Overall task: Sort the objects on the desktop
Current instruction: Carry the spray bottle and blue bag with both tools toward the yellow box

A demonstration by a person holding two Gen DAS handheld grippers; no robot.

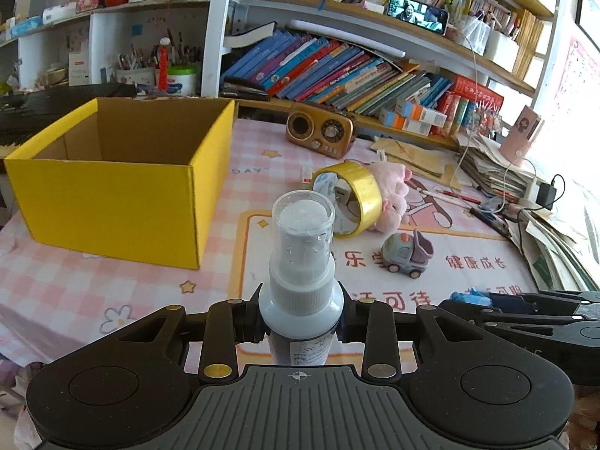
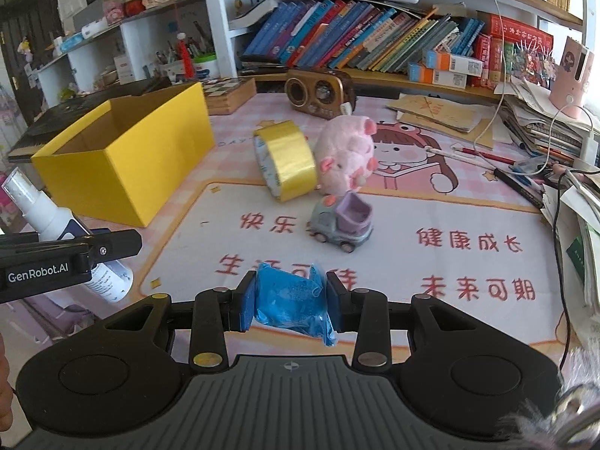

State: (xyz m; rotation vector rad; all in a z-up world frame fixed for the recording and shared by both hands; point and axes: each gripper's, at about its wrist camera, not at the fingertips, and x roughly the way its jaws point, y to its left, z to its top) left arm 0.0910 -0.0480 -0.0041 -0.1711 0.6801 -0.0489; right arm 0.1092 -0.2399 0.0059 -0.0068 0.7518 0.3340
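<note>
Two tools loaded, three items loose on the worktop

Both tools are occupied. The left tool (image 1: 302,322) is clamped on a white spray bottle (image 1: 302,262), gripping it just below the ribbed collar; the bottle stands upright between the pads, its clear cap uppermost. In the right wrist view the same bottle (image 2: 48,221) appears at the far left edge, tilted, with its labelled lower end protruding below the black tool body.

The right tool (image 2: 290,300) is clenched on a blue crinkled packet (image 2: 292,300), squeezed between blue pads, with one corner hanging down on the near right side.

An open yellow cardboard box (image 1: 112,195) sits on the left part of the worktop (image 1: 112,292), which is covered by a pink checked cloth with a printed cartoon mat. What the box holds cannot be told; only brown inner walls are visible.

Right of the box, toward the middle of the worktop, a roll of yellow tape (image 2: 287,159) stands on its edge, touching a pink plush pig (image 2: 347,153) on its right. A small grey toy truck with a purple bed (image 2: 343,223) stands just near of the pig, on the mat.

Farther back, a brown retro radio (image 2: 318,92) stands against the shelf base. Shelves of leaning books (image 2: 356,33) fill the far side. Stacked papers, pens and cables lie along the right edge.
</note>
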